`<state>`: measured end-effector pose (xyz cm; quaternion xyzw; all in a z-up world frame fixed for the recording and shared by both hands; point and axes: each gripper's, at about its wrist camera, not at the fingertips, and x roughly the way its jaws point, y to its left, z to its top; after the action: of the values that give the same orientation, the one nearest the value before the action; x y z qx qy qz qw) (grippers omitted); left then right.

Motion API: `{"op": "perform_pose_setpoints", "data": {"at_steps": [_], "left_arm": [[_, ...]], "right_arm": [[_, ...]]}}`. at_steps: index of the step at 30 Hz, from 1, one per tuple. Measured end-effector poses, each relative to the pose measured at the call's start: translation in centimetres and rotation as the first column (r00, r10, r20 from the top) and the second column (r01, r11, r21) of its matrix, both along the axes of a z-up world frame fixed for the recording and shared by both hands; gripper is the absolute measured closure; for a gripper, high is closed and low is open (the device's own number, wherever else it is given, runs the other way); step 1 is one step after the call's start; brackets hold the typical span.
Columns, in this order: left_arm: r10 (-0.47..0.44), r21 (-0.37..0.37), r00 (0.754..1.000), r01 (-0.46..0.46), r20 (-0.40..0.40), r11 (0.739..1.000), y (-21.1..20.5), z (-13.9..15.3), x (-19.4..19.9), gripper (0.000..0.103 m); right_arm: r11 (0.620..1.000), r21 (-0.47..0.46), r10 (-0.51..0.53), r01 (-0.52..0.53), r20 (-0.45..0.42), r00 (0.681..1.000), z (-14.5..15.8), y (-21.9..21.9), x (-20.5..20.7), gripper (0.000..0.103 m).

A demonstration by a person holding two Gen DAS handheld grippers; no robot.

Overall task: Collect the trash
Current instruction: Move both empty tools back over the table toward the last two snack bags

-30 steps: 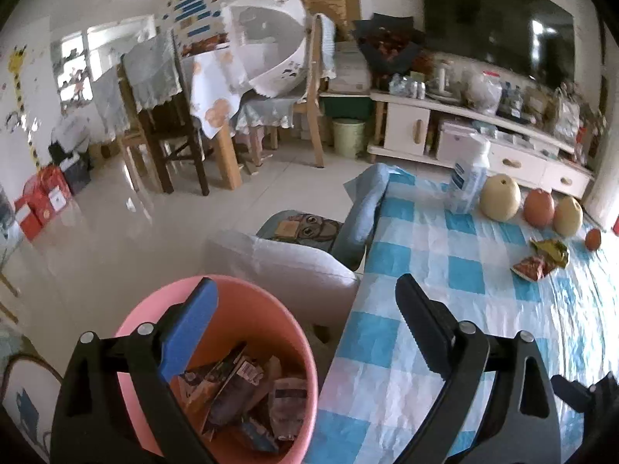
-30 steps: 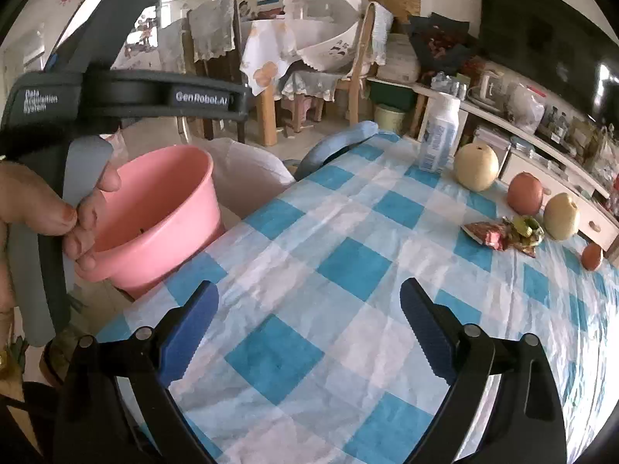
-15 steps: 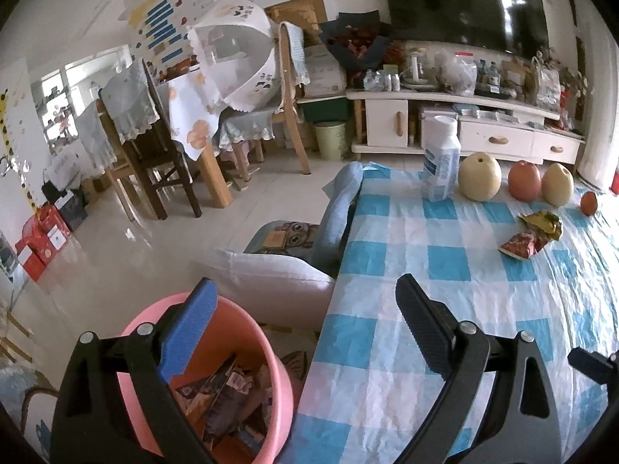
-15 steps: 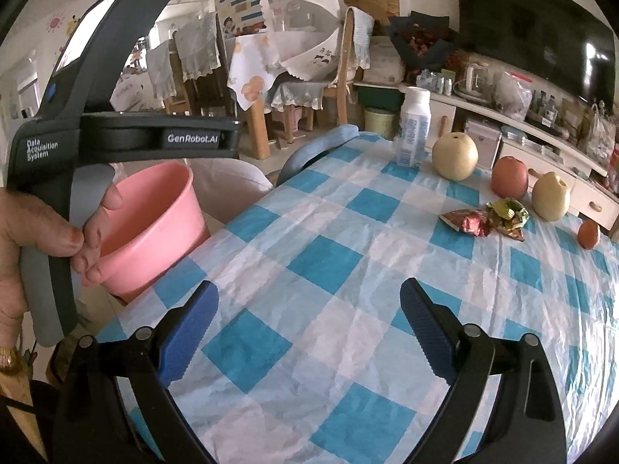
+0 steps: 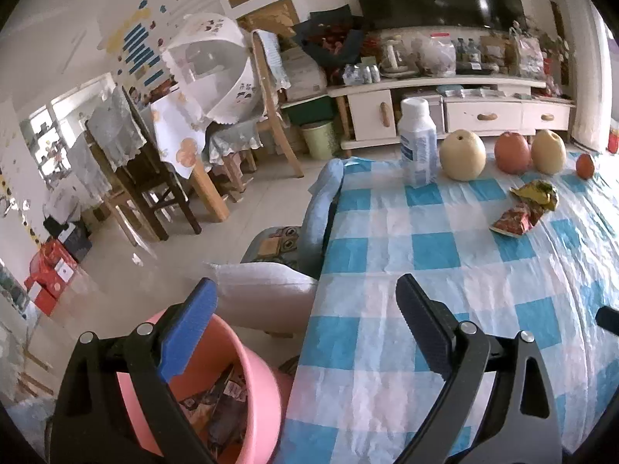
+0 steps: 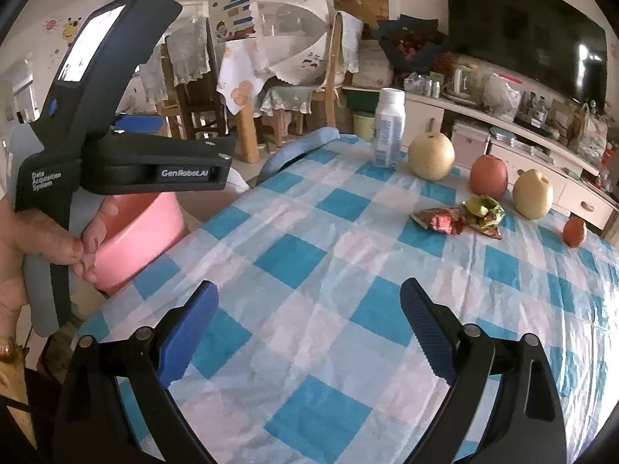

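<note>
Two crumpled wrappers lie on the blue-checked tablecloth: a red one (image 5: 516, 219) (image 6: 439, 221) and a yellow-green one (image 5: 537, 192) (image 6: 483, 210) touching it. A pink bin (image 5: 247, 398) (image 6: 135, 228) with several wrappers inside stands below the table's left edge. My left gripper (image 5: 305, 309) is open and empty, over the bin and table edge. My right gripper (image 6: 309, 305) is open and empty above the near cloth, well short of the wrappers. The left gripper's body shows in the right wrist view (image 6: 127, 162).
A white bottle (image 5: 416, 143) (image 6: 389, 127), two pale pears (image 5: 462, 154) (image 5: 547, 152), a red apple (image 5: 511, 152) and a small orange fruit (image 5: 585, 165) stand along the table's far edge. A cushioned chair (image 5: 271, 282) stands left of the table.
Both grippers have advanced toward the far end of the table and turned right. The pink bin has slid lower and further left in both views. Jaws stay open.
</note>
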<state>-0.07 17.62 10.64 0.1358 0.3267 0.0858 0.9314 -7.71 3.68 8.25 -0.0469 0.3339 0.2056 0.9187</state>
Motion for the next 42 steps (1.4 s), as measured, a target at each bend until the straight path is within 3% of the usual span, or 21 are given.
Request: {"op": "perform_pose_setpoints", "data": {"at_steps": [15,42], "left_arm": [[-0.088,0.071,0.996,0.089,-0.016,0.994,-3.8,-1.1,0.4,0.009],[-0.205,0.084,0.977,0.209,-0.060,0.974,-9.8,-3.1,1.6,0.009]], "right_arm": [[0.999,-0.001,-0.046,0.046,-0.017,0.999,-0.3,-3.3,0.9,0.009],[0.976,0.074,-0.203,0.207,-0.061,0.977,-0.1,-11.4,3.7,0.009]]}}
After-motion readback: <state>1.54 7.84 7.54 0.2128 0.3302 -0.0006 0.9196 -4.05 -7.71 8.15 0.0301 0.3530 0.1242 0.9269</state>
